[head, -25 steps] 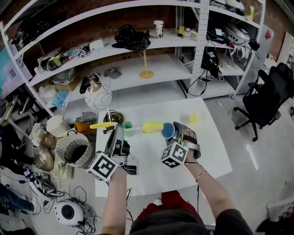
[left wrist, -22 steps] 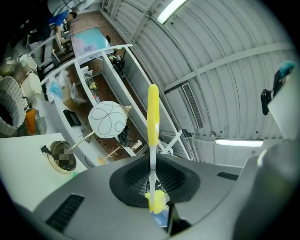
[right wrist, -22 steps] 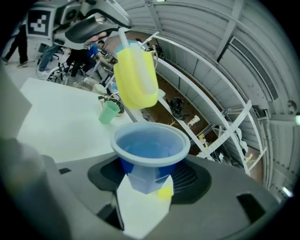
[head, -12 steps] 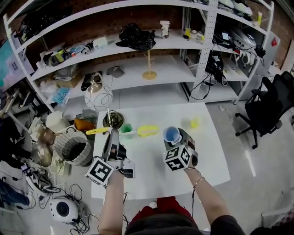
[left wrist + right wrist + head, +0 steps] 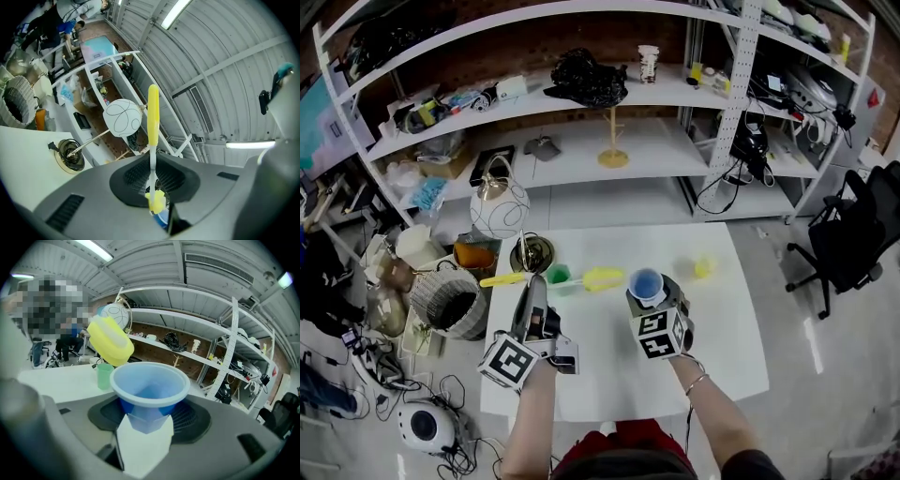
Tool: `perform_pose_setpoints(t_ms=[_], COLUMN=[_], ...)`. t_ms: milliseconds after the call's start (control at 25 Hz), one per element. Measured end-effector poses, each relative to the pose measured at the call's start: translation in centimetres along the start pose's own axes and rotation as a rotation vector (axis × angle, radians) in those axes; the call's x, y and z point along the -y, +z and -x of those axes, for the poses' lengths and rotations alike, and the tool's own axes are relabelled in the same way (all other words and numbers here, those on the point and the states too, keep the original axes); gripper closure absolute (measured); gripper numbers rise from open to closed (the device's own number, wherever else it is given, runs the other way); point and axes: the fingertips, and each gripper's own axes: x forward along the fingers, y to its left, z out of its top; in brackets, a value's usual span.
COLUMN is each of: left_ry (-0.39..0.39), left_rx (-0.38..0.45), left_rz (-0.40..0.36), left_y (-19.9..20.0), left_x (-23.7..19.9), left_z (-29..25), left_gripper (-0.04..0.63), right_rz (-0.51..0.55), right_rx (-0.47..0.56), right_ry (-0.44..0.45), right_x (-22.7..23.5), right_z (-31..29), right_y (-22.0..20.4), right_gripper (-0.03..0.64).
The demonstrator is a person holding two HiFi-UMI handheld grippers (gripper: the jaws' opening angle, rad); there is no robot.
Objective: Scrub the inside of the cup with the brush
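Two grippers, both loaded.

Head view: the left gripper [image 5: 536, 298] held the yellow brush [image 5: 600, 278] level over the white table [image 5: 722, 319]. The brush head sat just left of the blue plastic cup [image 5: 647, 284], not in it yet. The right gripper [image 5: 654, 300] held that cup mouth-up above the table.

Left gripper view: we saw the jaws closed on the brush's [image 5: 153, 112] thin white shaft, the yellow handle running out past them.

Right gripper view: the jaws stood wide but pressed on the cup's [image 5: 149, 389] lower wall. A small green cup [image 5: 105, 375] stood on the table behind.

We judged the cup light and thin-walled, likely to flex or slip under hard pushing, so the low grip suited it. The brush looked light, its head soft and its shaft bendy. Holding it nearer the head should scrub firmer.
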Motion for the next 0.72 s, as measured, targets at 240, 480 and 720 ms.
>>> perform_pose_setpoints(t_ms=[240, 480, 720], left_ry=[0.013, 0.035, 0.072], left_rx=[0.031, 0.039, 0.037], left_rz=[-0.039, -0.052, -0.053], left_y=[-0.1, -0.6, -1.3], left_x=[-0.3, -1.1, -2.6], left_z=[-1.6, -2.8, -3.8], left_gripper=[0.551, 0.551, 0.551], right_rz=[-0.083, -0.127, -0.152], right_rx=[0.016, -0.002, -0.014], right_ry=[0.037, 0.068, 0.097], right_x=[0.8, 1.0, 0.8], right_z=[-2.3, -4.6, -7.1], right_y=[-0.4, -1.7, -3.0], right_gripper=[0.333, 0.333, 0.333])
